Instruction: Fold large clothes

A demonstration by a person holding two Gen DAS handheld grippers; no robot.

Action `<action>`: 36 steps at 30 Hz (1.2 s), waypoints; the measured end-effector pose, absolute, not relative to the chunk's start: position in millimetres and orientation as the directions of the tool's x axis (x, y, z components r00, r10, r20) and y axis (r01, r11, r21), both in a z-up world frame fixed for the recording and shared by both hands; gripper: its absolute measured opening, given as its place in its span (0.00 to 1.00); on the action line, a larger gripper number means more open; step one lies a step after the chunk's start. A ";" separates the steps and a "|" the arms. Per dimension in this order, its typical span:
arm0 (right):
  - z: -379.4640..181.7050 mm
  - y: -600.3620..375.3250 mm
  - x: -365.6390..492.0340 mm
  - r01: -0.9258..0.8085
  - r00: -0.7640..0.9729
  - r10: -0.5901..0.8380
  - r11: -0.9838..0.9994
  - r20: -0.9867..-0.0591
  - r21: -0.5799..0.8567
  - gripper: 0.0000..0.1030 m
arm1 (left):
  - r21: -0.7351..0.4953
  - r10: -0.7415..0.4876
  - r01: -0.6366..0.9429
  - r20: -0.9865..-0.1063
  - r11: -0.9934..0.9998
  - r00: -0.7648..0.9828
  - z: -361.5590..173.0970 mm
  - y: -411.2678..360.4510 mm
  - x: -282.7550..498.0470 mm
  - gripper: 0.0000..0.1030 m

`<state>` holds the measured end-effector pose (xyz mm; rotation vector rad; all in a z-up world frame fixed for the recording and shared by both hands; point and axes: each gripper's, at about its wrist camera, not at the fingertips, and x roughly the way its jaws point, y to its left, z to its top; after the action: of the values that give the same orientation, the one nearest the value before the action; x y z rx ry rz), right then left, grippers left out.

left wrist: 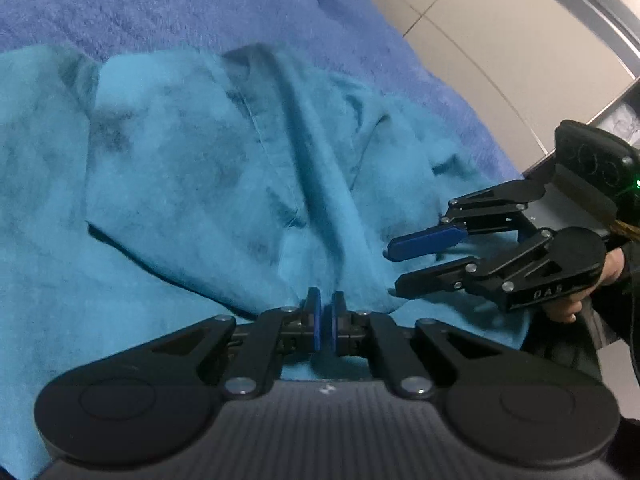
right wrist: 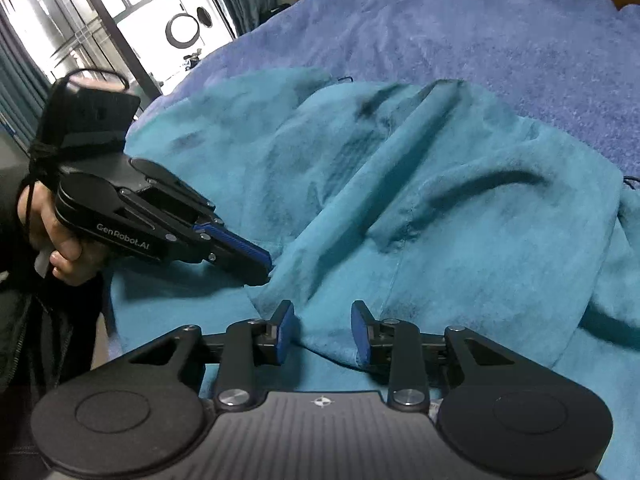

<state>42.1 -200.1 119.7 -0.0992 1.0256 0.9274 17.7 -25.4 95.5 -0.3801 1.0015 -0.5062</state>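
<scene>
While left tongs [left wrist: 326, 322] pinch teal garment [left wrist: 192, 168] — right tongs [right wrist: 322, 332] gape.

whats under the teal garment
The teal garment lies crumpled on a blue fleece blanket, which shows all around its far edges. Whatever lies beneath the blanket, or inside the garment's folds, is covered.

1. Teal garment [left wrist: 192, 168]: soft, matt, fleecy cloth, rumpled.
2. Blue blanket [right wrist: 460, 32] under it: coarser, nubbly pile.
3. Left gripper [left wrist: 326, 320] and right gripper [right wrist: 322, 334]: matt black plastic, ribbed blue pads, shiny metal rivets.
</scene>
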 end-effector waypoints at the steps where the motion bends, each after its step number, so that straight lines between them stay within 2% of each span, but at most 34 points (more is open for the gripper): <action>1: 122.1 -202.0 45.6 -0.698 0.185 0.623 0.628 -0.760 0.345 0.37 | -0.520 -0.566 0.236 -0.690 0.821 0.452 100.7 -24.3 17.8 0.00; 7: 162.4 -220.0 88.7 -0.655 0.319 0.684 0.659 -0.656 0.369 0.39 | -0.508 -0.572 0.284 -0.608 0.813 0.550 141.9 -22.1 27.7 0.00; 10: 180.6 -220.2 117.8 -0.605 0.436 0.660 0.718 -0.612 0.343 0.39 | -0.499 -0.564 0.283 -0.614 0.819 0.552 140.7 -35.5 44.6 0.00; 12: 183.3 -216.6 141.6 -0.546 0.492 0.633 0.759 -0.598 0.354 0.33 | -0.499 -0.563 0.275 -0.635 0.822 0.530 130.8 -47.0 52.0 0.00; 13: 182.0 -213.9 153.0 -0.515 0.510 0.620 0.775 -0.596 0.366 0.22 | -0.505 -0.562 0.263 -0.647 0.822 0.515 124.2 -52.5 55.2 0.00; 14: 177.7 -212.0 166.6 -0.489 0.519 0.610 0.786 -0.599 0.377 0.14 | -0.510 -0.562 0.253 -0.660 0.822 0.499 117.7 -53.2 53.9 0.00; 19: 148.9 -184.8 199.8 -0.416 0.521 0.556 0.828 -0.648 0.376 0.10 | -0.519 -0.564 0.226 -0.721 0.824 0.403 84.0 -68.6 48.0 0.00; 23: 101.2 -154.7 205.1 -0.414 0.433 0.512 0.844 -0.741 0.341 0.07 | -0.543 -0.570 0.186 -0.727 0.819 0.383 70.9 -65.0 44.8 0.00; 25: 76.8 -147.1 196.1 -0.417 0.407 0.471 0.858 -0.783 0.299 0.00 | -0.543 -0.569 0.183 -0.728 0.819 0.383 66.2 -64.8 42.3 0.00; 28: 55.2 -150.2 185.6 -0.404 0.409 0.468 0.862 -0.783 0.305 0.00 | -0.546 -0.565 0.172 -0.725 0.820 0.394 62.7 -64.8 41.4 0.00; 32: 58.0 -152.2 176.2 -0.386 0.435 0.474 0.866 -0.765 0.317 0.00 | -0.560 -0.573 0.166 -0.710 0.812 0.409 70.0 -57.4 30.8 0.00; 34: 69.1 -157.8 167.7 -0.363 0.453 0.489 0.865 -0.746 0.346 0.05 | -0.586 -0.589 0.155 -0.687 0.796 0.426 78.4 -46.1 24.6 0.00; 36: 81.3 -168.1 155.1 -0.350 0.482 0.515 0.855 -0.709 0.383 0.18 | -0.598 -0.588 0.139 -0.670 0.789 0.452 86.8 -33.1 13.0 0.00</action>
<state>155.1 -168.1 81.3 0.1964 0.9282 0.5310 13.0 -33.1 86.8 -0.5052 1.0095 -0.4728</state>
